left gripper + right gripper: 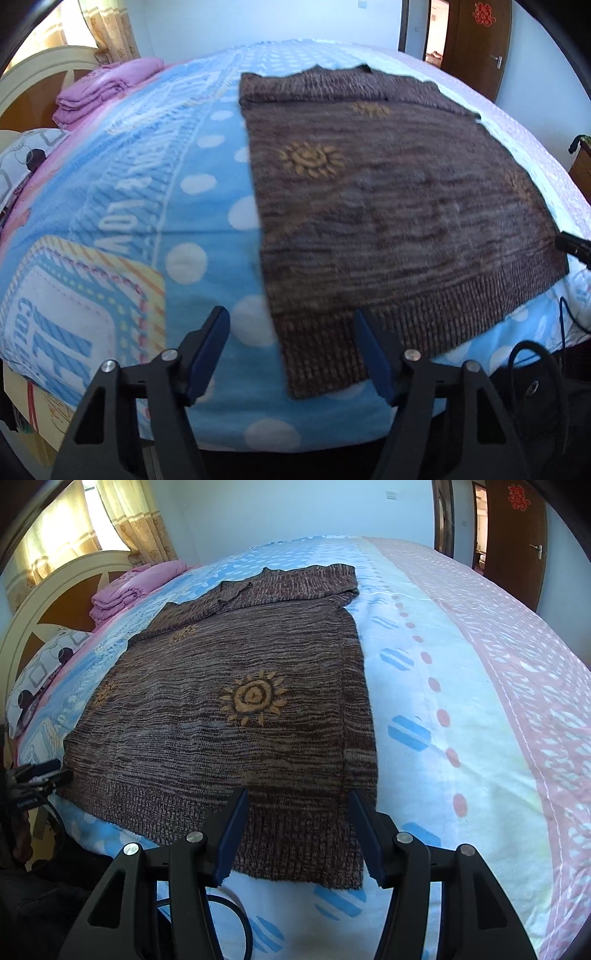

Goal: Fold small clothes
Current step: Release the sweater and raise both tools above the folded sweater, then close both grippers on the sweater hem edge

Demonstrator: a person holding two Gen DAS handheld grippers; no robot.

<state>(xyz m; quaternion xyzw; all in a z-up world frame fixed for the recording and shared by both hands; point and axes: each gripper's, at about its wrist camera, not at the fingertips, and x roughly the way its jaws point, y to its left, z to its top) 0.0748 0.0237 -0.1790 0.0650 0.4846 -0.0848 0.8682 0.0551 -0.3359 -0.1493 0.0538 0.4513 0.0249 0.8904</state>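
A brown knitted sweater (pixel 388 206) lies flat on a bed (pixel 207 229) covered by a blue dotted blanket, its ribbed hem toward the lower edge of both frames and its collar toward the top, so the long axis runs from bottom to top of each picture. The left gripper (pixel 291 350) stands with its jaws apart and nothing between the pads; in the left wrist view the hem's left corner falls in the gap, with the left blue finger (pixel 210 350) over bare blanket and the right one over the ribbing. The right gripper (pixel 297 834) likewise stands with jaws moderately apart and empty; in the right wrist view both of its fingers straddle the ribbed hem near the sweater's right corner. Whether either gripper touches the cloth cannot be told. The relation that matters is that each hem corner lies directly ahead of one gripper, left corner to left, right corner to right, neither plainly the nearer, so a lift of the hem toward the collar looks to be the likely next step. The left wrist view, somewhat blurred, alone shows the left edge against the dotted blanket and a stack of pink folded cloth (pixel 99 92) at upper left; the right wrist view alone shows the sleeve folded across the chest near the collar, the sun motif (pixel 255 696) sharply, and the pink-striped sheet (pixel 517 686) at right.
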